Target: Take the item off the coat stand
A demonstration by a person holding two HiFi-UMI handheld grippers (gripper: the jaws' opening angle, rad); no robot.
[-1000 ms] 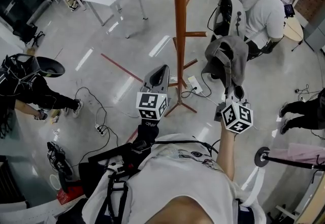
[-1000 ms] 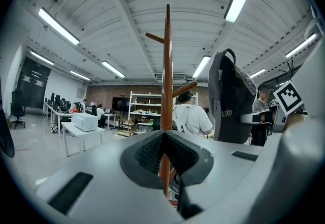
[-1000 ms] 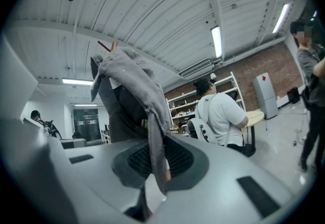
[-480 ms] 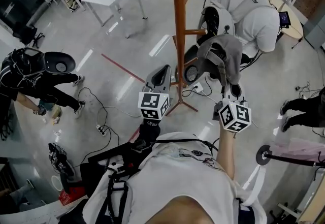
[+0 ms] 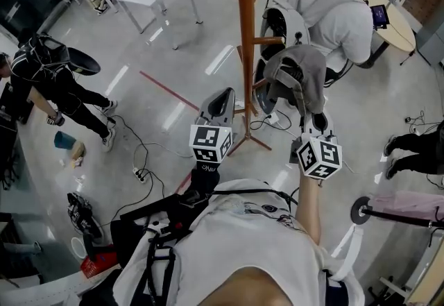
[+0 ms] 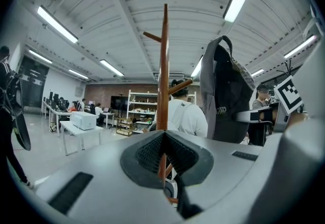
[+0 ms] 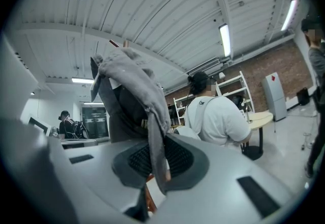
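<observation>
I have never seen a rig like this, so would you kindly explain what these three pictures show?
A person holds two hand-held grippers, each carrying a marker cube. One picture comes from a camera on their head, looking down. The other two look along each gripper's jaws. The right gripper is clamped on a hanging strip of the grey item beside the wooden coat stand. The left gripper is shut and empty. A power strip with cables lies on the floor.

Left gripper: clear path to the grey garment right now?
Likely yes. The left gripper, jaws shut on nothing, points at the coat stand pole; the grey garment hangs clear right of the pole, clamped by the right gripper. It'd have to swing right and open.
</observation>
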